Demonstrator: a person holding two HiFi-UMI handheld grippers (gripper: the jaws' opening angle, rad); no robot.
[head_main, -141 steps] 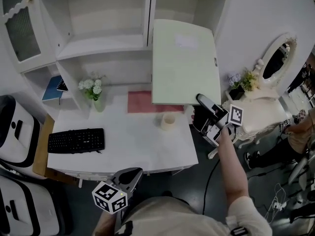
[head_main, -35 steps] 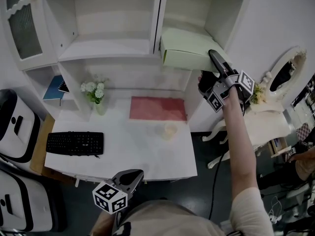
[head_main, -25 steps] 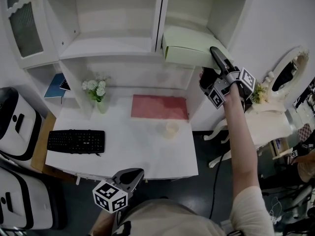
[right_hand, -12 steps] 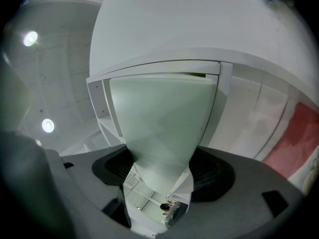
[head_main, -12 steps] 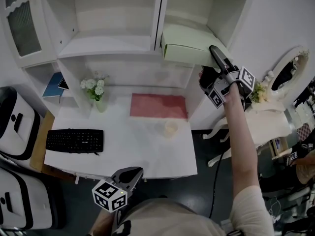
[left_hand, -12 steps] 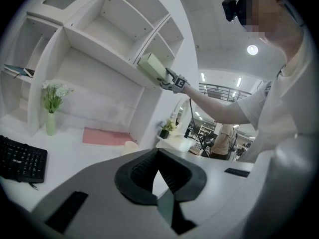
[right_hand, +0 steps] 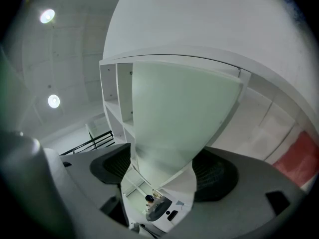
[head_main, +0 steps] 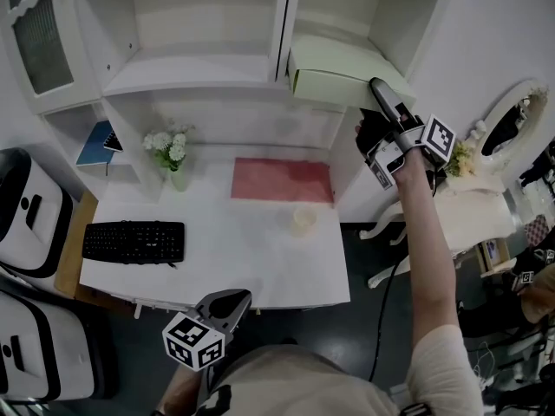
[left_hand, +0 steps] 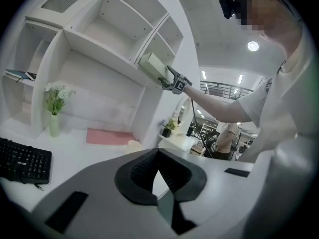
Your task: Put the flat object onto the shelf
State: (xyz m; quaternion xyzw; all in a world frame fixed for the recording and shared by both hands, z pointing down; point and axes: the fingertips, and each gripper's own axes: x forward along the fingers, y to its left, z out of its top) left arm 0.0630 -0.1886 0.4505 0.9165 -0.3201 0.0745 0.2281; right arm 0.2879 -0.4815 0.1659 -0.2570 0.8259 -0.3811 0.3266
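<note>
From the head view, reads as the release step: board lying in the upper right shelf just beside the divider, near corner jutting out, right gripper at that corner, left gripper idle low down; mat, cup, keyboard and vase well below, out of the way. From the left gripper view, clenched on nothing. From the right gripper view, just been opening and slack round the board's corner; next probably calls for backing straight out without dragging it off.
</note>
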